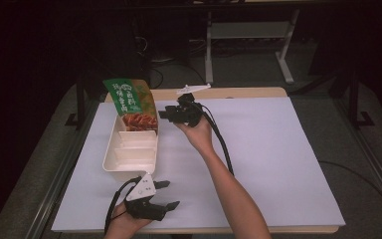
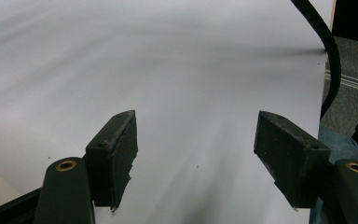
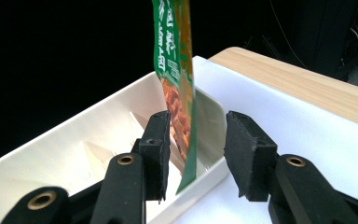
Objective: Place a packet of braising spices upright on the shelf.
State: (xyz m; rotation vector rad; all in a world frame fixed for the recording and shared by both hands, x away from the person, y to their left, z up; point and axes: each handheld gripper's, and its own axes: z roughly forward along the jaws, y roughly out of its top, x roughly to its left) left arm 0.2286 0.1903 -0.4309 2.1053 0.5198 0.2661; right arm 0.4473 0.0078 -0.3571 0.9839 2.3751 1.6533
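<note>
Black foam pads: on the right gripper (image 3: 196,154), parted to a middling gap, nothing pressed between them.
Packet against the pads: the green and orange printed foil packet (image 3: 175,79) hangs edge-on in that gap in the right gripper view, its lower corner beside the left-hand pad (image 3: 161,149) and clear of the other; whether it brushes that pad I cannot tell.
Packet against the tray: it stands upright in the far end compartment of the cream plastic divided tray (image 1: 110,152), its top leaning above the rim; in the high view the packet (image 1: 133,104) rises from the tray's far end.
Right gripper against the tray: in the high view the right gripper (image 1: 163,116) sits just beside the tray's far right corner, jaws pointing at the packet, held in the right hand (image 1: 196,130).
Left gripper against the tray: the left gripper (image 1: 166,194) lies near the tray's near end, in the left hand (image 1: 124,221).
Left jaws: spread wide, empty, over the white paper sheet (image 2: 168,70).
Sheet against the tray: spread under it, over the light wooden table (image 1: 238,92).
</note>
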